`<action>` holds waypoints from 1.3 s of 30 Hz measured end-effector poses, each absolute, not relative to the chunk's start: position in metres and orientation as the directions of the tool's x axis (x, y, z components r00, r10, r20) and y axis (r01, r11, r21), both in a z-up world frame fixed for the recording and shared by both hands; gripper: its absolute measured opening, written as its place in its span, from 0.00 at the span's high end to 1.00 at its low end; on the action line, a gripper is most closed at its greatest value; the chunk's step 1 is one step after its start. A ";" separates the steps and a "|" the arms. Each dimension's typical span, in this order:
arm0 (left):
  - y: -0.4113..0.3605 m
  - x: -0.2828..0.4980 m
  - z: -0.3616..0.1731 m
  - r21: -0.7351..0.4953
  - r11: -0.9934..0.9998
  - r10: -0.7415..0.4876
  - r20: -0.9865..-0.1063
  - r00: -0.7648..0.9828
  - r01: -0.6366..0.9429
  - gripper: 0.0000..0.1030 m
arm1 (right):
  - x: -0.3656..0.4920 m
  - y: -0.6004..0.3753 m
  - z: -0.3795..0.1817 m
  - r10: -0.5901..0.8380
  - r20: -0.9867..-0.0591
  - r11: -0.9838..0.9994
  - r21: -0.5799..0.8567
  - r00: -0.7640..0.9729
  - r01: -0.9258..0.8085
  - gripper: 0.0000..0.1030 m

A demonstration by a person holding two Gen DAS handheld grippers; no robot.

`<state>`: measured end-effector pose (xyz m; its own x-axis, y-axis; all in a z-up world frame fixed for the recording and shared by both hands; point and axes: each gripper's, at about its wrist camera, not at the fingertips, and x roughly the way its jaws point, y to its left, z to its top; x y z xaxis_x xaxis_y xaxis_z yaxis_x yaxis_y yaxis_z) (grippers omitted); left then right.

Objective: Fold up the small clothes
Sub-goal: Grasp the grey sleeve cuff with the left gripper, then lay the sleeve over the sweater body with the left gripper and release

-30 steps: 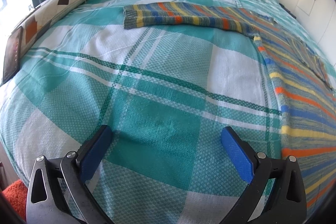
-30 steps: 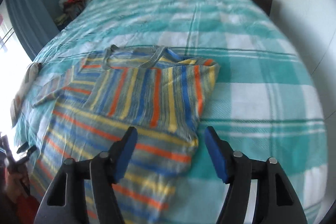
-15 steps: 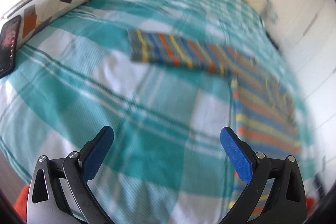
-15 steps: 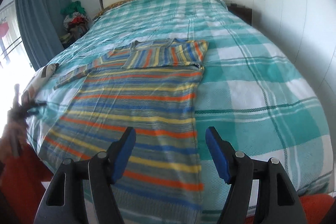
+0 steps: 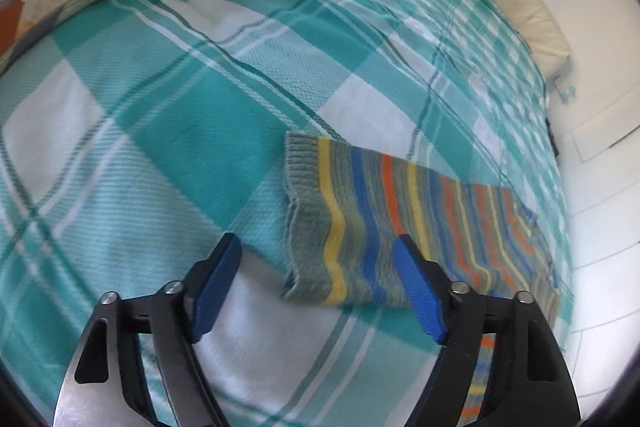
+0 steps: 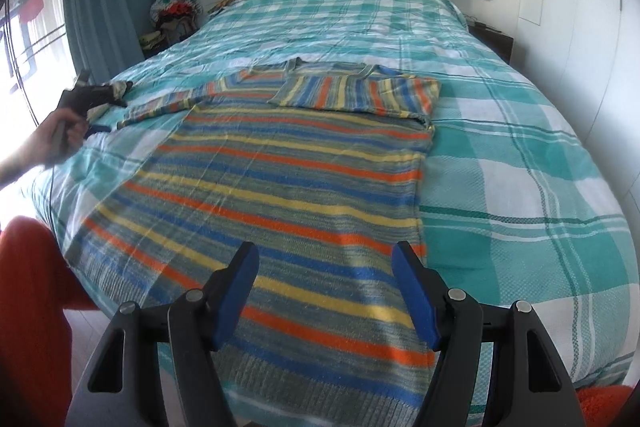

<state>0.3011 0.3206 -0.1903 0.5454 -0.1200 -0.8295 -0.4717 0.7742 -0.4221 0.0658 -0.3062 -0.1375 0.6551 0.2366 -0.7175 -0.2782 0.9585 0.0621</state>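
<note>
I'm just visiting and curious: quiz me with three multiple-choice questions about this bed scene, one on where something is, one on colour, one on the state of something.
1. Where does the striped sweater lie?
A. on the floor
B. spread on the checked bedspread
C. over the headboard

2. What colour are the pads on the handheld tools?
A. blue
B. red
C. green

3. How is the sleeve on the right?
A. stretched out sideways
B. rolled into a ball
C. folded over the chest

Answers:
1 B, it lies flat on the bed cover.
2 A, both tools show blue pads.
3 C, it lies across the upper body; only the other sleeve stretches out.
</note>
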 end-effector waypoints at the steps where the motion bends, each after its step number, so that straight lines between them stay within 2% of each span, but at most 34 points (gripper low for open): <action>1: 0.319 0.304 -0.190 -0.413 0.779 -0.113 -0.832 0.543 -0.472 0.72 | 0.065 -0.305 -0.138 0.238 -0.720 0.957 0.060 0.652 -0.284 0.33; 2: 0.313 0.311 -0.190 -0.388 0.793 -0.104 -0.846 0.523 -0.470 0.96 | 0.064 -0.304 -0.139 0.240 -0.721 0.956 0.059 0.650 -0.288 0.33; 4: 0.299 0.319 -0.174 -0.319 0.836 -0.057 -0.859 0.508 -0.446 0.97 | 0.062 -0.302 -0.138 0.248 -0.718 0.952 0.057 0.650 -0.300 0.33; 6: 0.270 0.327 -0.136 -0.254 0.900 -0.016 -0.831 0.556 -0.354 0.97 | 0.060 -0.302 -0.137 0.253 -0.710 0.950 0.054 0.657 -0.307 0.33; 8: 0.234 0.336 -0.096 -0.226 0.941 -0.026 -0.792 0.610 -0.254 0.97 | 0.058 -0.301 -0.136 0.262 -0.703 0.947 0.055 0.661 -0.316 0.33; 12: 0.133 0.354 -0.015 -0.250 0.968 -0.191 -0.698 0.690 0.014 0.97 | 0.058 -0.298 -0.138 0.281 -0.702 0.937 0.054 0.654 -0.345 0.33; 15: 0.060 0.358 0.009 -0.264 0.950 -0.306 -0.663 0.684 0.169 0.96 | 0.059 -0.298 -0.138 0.301 -0.702 0.933 0.075 0.646 -0.352 0.33; 17: 0.012 0.364 0.003 -0.294 0.924 -0.382 -0.676 0.631 0.245 0.92 | 0.058 -0.300 -0.137 0.309 -0.695 0.933 0.089 0.650 -0.348 0.33; 18: -0.011 0.368 -0.009 -0.303 0.913 -0.407 -0.704 0.582 0.272 0.79 | 0.058 -0.301 -0.136 0.311 -0.693 0.933 0.093 0.651 -0.347 0.33; 19: -0.027 0.373 -0.021 -0.302 0.908 -0.415 -0.736 0.534 0.289 0.55 | 0.058 -0.302 -0.136 0.310 -0.692 0.934 0.096 0.652 -0.343 0.33; 20: -0.040 0.376 -0.034 -0.285 0.914 -0.398 -0.769 0.500 0.289 0.45 | 0.057 -0.303 -0.136 0.310 -0.692 0.936 0.100 0.652 -0.339 0.33; 21: -0.042 0.377 -0.042 -0.275 0.921 -0.383 -0.774 0.504 0.277 0.43 | 0.057 -0.304 -0.136 0.311 -0.691 0.936 0.105 0.652 -0.336 0.33; 25: 0.012 0.382 -0.067 -0.327 0.937 -0.337 -0.766 0.547 0.119 0.43 | 0.053 -0.310 -0.136 0.315 -0.689 0.937 0.116 0.653 -0.331 0.33; 30: 0.093 0.387 -0.119 -0.338 0.936 -0.247 -0.826 0.507 -0.095 0.46 | 0.059 -0.313 -0.141 0.319 -0.702 0.937 0.131 0.637 -0.324 0.33; 34: 0.106 0.387 -0.159 -0.393 0.915 -0.324 -0.845 0.425 -0.085 0.46 | 0.063 -0.312 -0.148 0.314 -0.724 0.939 0.139 0.614 -0.315 0.33; 37: 0.090 0.389 -0.167 -0.412 0.910 -0.356 -0.834 0.421 -0.045 0.46 | 0.065 -0.309 -0.152 0.301 -0.738 0.941 0.127 0.604 -0.314 0.33; 38: 0.082 0.390 -0.170 -0.411 0.911 -0.362 -0.831 0.422 -0.028 0.51 | 0.065 -0.307 -0.154 0.296 -0.744 0.941 0.121 0.599 -0.315 0.33; 39: 0.076 0.392 -0.171 -0.371 0.928 -0.328 -0.842 0.427 -0.020 0.98 | 0.065 -0.306 -0.155 0.293 -0.748 0.941 0.116 0.596 -0.317 0.33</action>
